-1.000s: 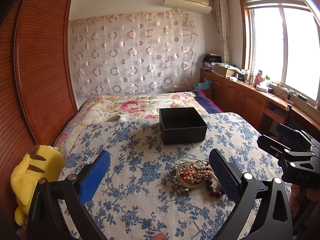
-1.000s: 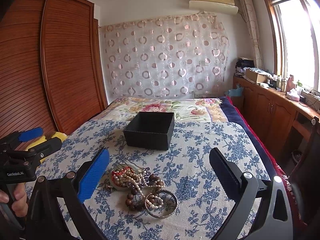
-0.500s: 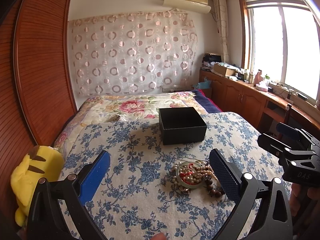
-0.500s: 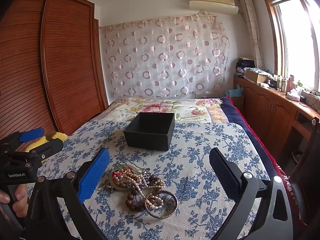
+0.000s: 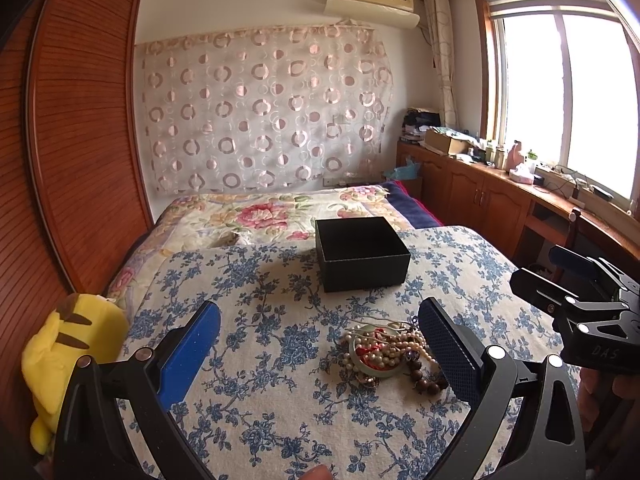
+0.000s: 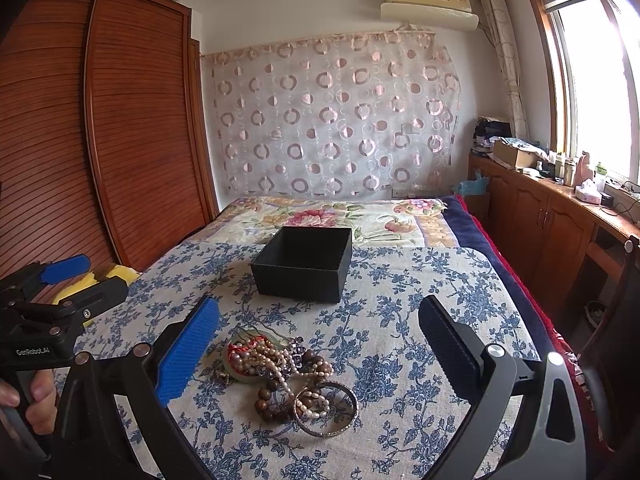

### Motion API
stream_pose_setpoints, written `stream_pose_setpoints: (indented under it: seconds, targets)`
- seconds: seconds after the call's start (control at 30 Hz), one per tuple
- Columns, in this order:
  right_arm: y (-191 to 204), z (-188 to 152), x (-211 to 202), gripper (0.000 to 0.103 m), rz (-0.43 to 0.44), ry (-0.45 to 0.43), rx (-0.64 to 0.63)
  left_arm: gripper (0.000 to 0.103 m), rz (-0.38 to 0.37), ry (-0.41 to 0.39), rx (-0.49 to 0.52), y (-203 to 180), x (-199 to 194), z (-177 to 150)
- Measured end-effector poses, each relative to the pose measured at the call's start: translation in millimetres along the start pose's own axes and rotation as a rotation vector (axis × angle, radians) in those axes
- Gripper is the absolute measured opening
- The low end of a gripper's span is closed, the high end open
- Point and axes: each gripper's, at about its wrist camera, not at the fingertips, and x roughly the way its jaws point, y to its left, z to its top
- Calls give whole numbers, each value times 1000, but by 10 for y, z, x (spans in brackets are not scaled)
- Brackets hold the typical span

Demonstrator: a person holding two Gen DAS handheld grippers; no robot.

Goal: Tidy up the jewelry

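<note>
A pile of jewelry (image 5: 390,354) lies on the blue floral bedspread (image 5: 260,344): pearl strands, dark wooden beads, a pale green bangle with red cord. In the right wrist view the pile (image 6: 280,368) also shows a metal bangle (image 6: 326,410). An open black box (image 5: 362,254) (image 6: 304,264) stands on the bed behind the pile. My left gripper (image 5: 318,344) is open and empty above the bed, the pile near its right finger. My right gripper (image 6: 318,344) is open and empty above the pile.
A yellow plush toy (image 5: 66,356) sits at the bed's left edge by the wooden wardrobe (image 5: 80,140). A wooden cabinet counter (image 5: 500,196) with clutter runs under the window on the right. The other gripper shows at the side of each view.
</note>
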Motion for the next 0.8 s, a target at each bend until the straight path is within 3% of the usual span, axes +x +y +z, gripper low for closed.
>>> stream_pose_setpoints:
  seconds: [0.4, 0.73, 0.77, 0.8]
  targets:
    - [25, -10, 11, 101, -1, 17, -1, 96, -13, 11, 1, 39, -3, -24]
    - [-144, -200, 127, 101, 28, 65, -19, 96, -63, 69, -3, 71, 190, -175]
    - [-172, -232, 145, 100, 36, 77, -16, 96, -75, 79, -1, 73, 216, -192]
    - [-199, -262, 159, 93, 44, 89, -16, 96, -78, 85, 1, 64, 235, -202]
